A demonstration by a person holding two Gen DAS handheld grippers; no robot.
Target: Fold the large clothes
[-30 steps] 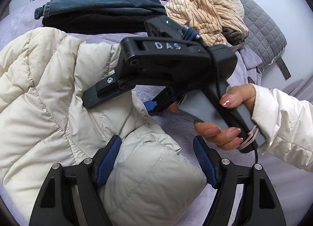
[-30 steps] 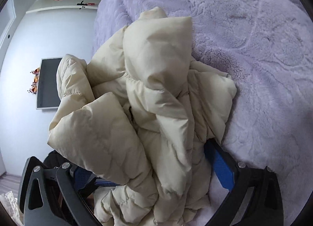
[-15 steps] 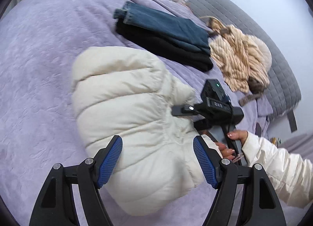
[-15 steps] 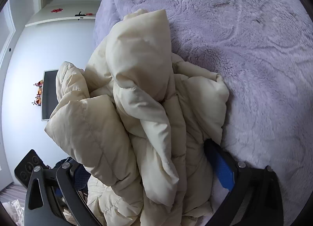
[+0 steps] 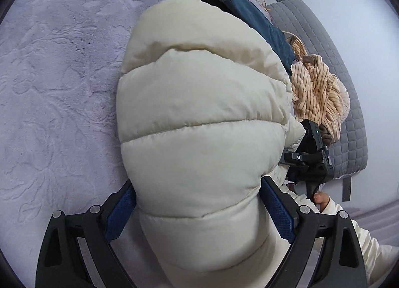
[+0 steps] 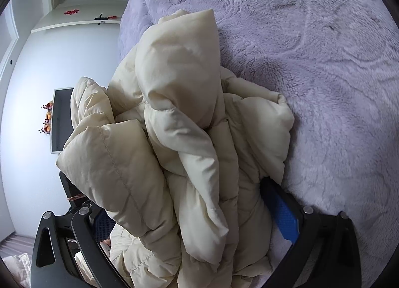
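Location type: a bedroom in a home; the evidence follows. The working surface is a bed [image 5: 62,88] covered by a lilac plush blanket with an embossed pattern; a grey quilted headboard [image 5: 349,113] stands at one end of it. Clothing lies on the bed: a cream puffer jacket [image 5: 199,126], folded blue jeans [image 5: 251,14] on a black garment, and a crumpled striped beige top [image 5: 316,93]. The right wrist view shows white walls, a flat dark screen [image 6: 61,123] mounted on one wall, white built-in shelving [image 6: 74,21] carrying red paper decorations, and a strip of wood-look floor [image 6: 15,240].
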